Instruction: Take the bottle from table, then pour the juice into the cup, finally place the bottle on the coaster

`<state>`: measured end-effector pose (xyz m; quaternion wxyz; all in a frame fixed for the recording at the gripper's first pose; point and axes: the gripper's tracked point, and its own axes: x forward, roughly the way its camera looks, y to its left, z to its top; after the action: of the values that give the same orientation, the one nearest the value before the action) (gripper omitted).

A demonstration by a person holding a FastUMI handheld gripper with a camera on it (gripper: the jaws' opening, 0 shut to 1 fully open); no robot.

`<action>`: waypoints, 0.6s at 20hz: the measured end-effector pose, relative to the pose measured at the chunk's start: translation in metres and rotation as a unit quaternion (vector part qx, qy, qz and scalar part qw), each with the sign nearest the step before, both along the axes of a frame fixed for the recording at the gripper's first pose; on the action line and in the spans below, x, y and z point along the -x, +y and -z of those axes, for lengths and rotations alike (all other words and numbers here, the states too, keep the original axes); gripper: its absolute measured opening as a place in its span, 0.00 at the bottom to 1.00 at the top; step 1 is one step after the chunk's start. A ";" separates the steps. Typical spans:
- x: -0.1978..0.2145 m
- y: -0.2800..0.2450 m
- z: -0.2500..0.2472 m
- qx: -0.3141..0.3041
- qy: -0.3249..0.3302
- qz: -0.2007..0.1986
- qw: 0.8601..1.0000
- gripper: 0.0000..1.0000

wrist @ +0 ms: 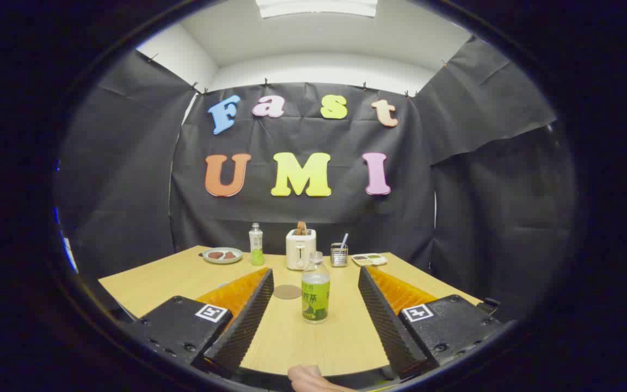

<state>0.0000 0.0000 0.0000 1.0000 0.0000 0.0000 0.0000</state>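
A wooden table (183, 280) stands inside a booth walled with black cloth. The gripper (315, 277) has its two fingers spread wide, holding nothing. Between them, touching neither, a clear bottle (315, 288) with a green label stands upright on the table, holding pale green juice. Just left of that bottle and slightly beyond it lies a round brown coaster (287, 292), flat and bare. Further beyond the bottle stands a white toaster (300, 249). Left of the toaster is a second, smaller bottle (256, 244), then a plate (222, 255). Right of the toaster are a small metal holder (339, 255) and a shallow tray (369, 259).
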 end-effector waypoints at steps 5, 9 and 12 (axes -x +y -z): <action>-0.003 0.002 0.012 0.016 0.013 0.002 1.000 1.00; -0.006 -0.001 0.013 0.005 0.022 0.003 1.000 1.00; -0.009 0.002 0.012 -0.006 0.029 -0.005 1.000 1.00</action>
<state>0.0090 0.0020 -0.0122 0.9995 0.0055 0.0295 0.0047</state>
